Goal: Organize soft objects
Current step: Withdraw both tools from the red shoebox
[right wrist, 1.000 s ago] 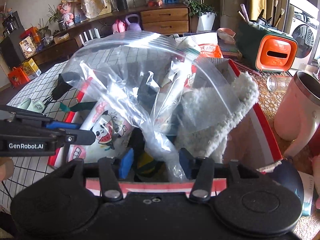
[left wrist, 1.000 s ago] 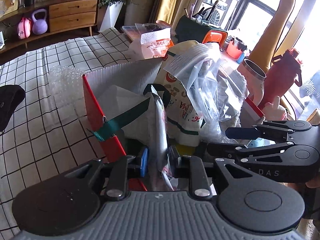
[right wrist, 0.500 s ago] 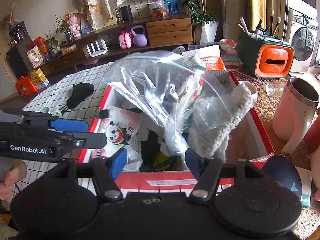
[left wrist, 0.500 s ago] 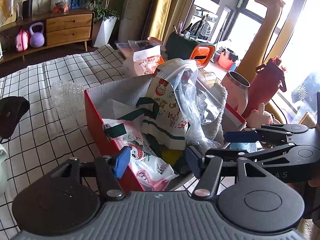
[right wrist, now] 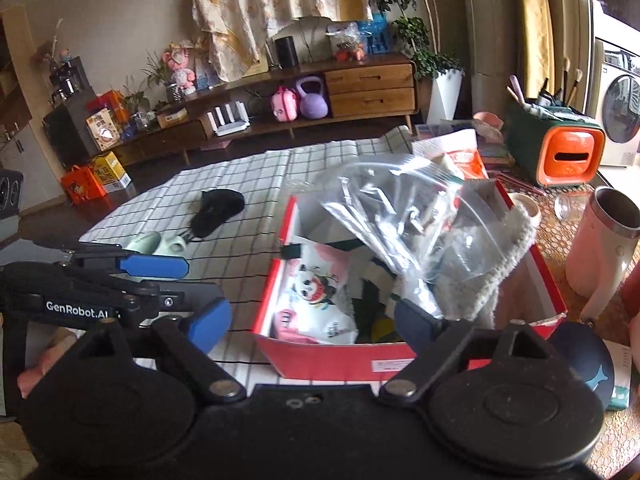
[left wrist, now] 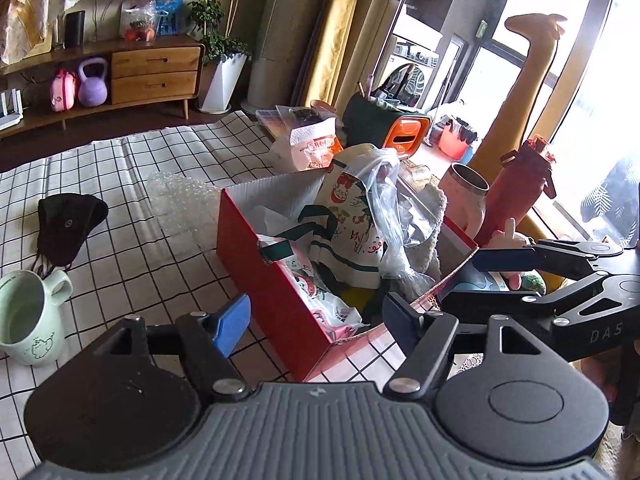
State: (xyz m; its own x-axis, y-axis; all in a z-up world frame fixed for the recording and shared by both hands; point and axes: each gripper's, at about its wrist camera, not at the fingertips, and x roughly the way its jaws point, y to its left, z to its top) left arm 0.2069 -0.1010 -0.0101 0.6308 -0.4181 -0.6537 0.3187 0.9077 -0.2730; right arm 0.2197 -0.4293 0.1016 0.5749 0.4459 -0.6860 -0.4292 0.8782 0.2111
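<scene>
Both tools, left tool (left wrist: 316,322) and right tool (right wrist: 314,320), have just been opening and hold nothing, near the stuffed red box (right wrist: 332,354).

- right gripper (right wrist: 310,322) jaws have just been opening, now spread wide, nothing between the blue pads
- red box (right wrist: 340,360) sits just past the fingertips on the checked cloth (right wrist: 248,184)
- clear zip bag (right wrist: 384,208) sticks up out of the box, fluffy white cloth (right wrist: 504,256) draped over its right wall
- panda-print pouch (right wrist: 316,300) lies in the box's left half
- left gripper (right wrist: 160,280) at left edge, jaws apart, empty
- black cap (right wrist: 218,210) and green mug (right wrist: 154,242) on the cloth, apart from the box
</scene>
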